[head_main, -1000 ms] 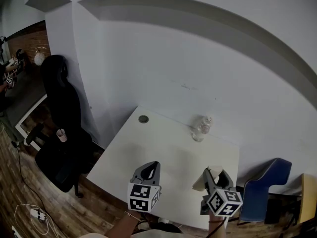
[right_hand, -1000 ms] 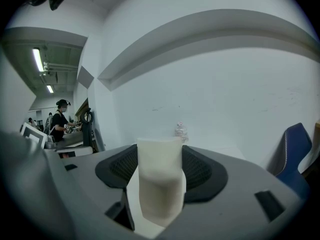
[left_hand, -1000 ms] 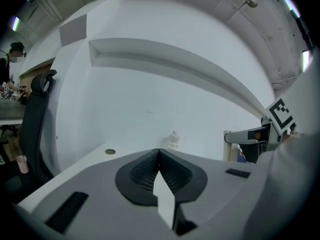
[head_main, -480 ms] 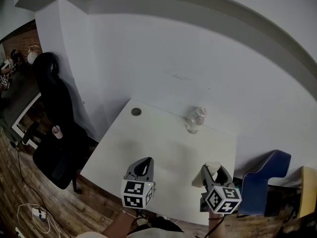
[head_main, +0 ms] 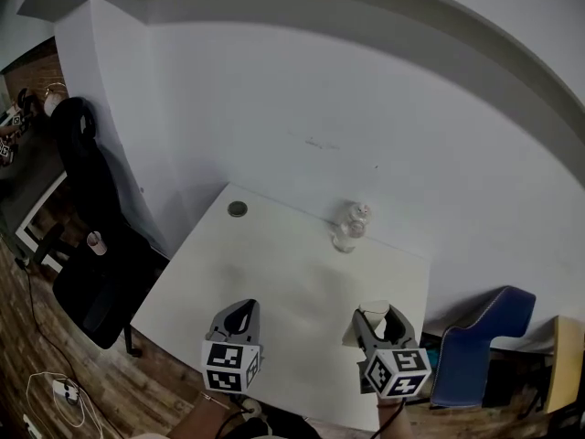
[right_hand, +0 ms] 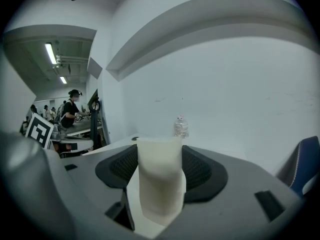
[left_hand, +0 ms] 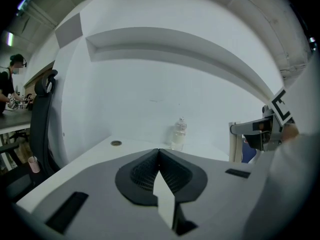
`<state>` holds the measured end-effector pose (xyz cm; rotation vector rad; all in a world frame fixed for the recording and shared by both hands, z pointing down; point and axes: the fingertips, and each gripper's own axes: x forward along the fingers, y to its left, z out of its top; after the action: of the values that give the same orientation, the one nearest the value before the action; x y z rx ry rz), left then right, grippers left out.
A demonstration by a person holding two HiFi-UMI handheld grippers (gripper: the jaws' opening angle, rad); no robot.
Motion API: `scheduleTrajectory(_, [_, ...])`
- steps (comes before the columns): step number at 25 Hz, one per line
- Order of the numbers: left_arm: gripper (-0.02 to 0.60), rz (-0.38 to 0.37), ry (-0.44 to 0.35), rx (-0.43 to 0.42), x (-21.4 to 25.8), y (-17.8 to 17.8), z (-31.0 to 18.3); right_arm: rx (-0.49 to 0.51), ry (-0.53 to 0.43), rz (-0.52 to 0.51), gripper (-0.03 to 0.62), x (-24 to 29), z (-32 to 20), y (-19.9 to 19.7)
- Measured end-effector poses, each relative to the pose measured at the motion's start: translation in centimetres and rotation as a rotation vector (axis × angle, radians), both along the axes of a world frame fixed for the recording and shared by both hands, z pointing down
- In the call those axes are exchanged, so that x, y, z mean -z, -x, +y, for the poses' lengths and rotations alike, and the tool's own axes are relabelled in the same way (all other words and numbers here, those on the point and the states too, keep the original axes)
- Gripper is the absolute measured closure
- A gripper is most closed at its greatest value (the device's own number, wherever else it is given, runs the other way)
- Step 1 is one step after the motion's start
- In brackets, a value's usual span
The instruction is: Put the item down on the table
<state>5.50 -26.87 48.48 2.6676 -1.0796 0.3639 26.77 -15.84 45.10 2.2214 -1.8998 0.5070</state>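
My right gripper [head_main: 374, 321] is shut on a cream paper cup [right_hand: 159, 181], squeezed between the dark pads and held upright over the near right part of the white table [head_main: 274, 273]. The cup [head_main: 365, 322] shows at the jaw tips in the head view and as a pale upright strip [left_hand: 234, 141] in the left gripper view. My left gripper [head_main: 237, 315] hovers over the table's near edge with its jaws pressed together and nothing between them; its closed tips [left_hand: 159, 151] point toward the back wall.
A clear plastic bottle [head_main: 348, 227] stands near the table's far edge by the wall. A round cable grommet [head_main: 238, 208] sits at the far left corner. A black office chair [head_main: 91, 245] stands left of the table, a blue chair [head_main: 475, 346] to the right.
Both grippers have drifted slightly down and left in the head view as the head turned; the cup stays gripped, the left jaws stay shut.
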Motion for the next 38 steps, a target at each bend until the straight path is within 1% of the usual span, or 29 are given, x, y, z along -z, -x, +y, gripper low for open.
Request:
scheduleTrajectory(5, [0.565, -0.038, -0.023, 0.021, -0.5, -0.4, -0.8, 0.056, 0.003, 0.019, 0.299, -0.7, -2.0, -0.9])
scheduleTrajectory(12, [0.565, -0.048, -0.013, 0.048, -1.5, -1.1, -2.1, 0.121, 0.027, 0.03, 0.299, -2.3, -4.5, -1.5])
scheduleTrajectory(16, [0.565, -0.043, -0.005, 0.065, -2.1, -1.4, -2.5, 0.158, 0.054, 0.052, 0.299, -3.3, -5.5, -1.6])
scheduleTrajectory(22, [0.565, -0.03, -0.021, 0.097, -2.5, -1.4, -3.7, 0.258, 0.101, 0.131, 0.299, -4.7, -7.3, -1.2])
scheduleTrajectory(26, [0.565, -0.019, -0.004, 0.102, -3.3, -1.0, -4.2, 0.308, 0.119, 0.171, 0.299, -5.2, -8.5, -1.1])
scheduleTrajectory(29, [0.565, -0.02, 0.005, 0.103, -4.1, -0.8, -4.4, 0.342, 0.137, 0.183, 0.299, -5.8, -9.4, -0.9])
scheduleTrajectory(33, [0.565, -0.029, 0.012, 0.131, -5.1, -0.1, -5.0, 0.388, 0.16, 0.208, 0.299, -6.6, -10.7, -0.7])
scheduleTrajectory(38, [0.565, -0.023, 0.025, 0.146, -5.7, 0.3, -5.6, 0.46, 0.183, 0.247, 0.299, -7.2, -12.5, 0.0])
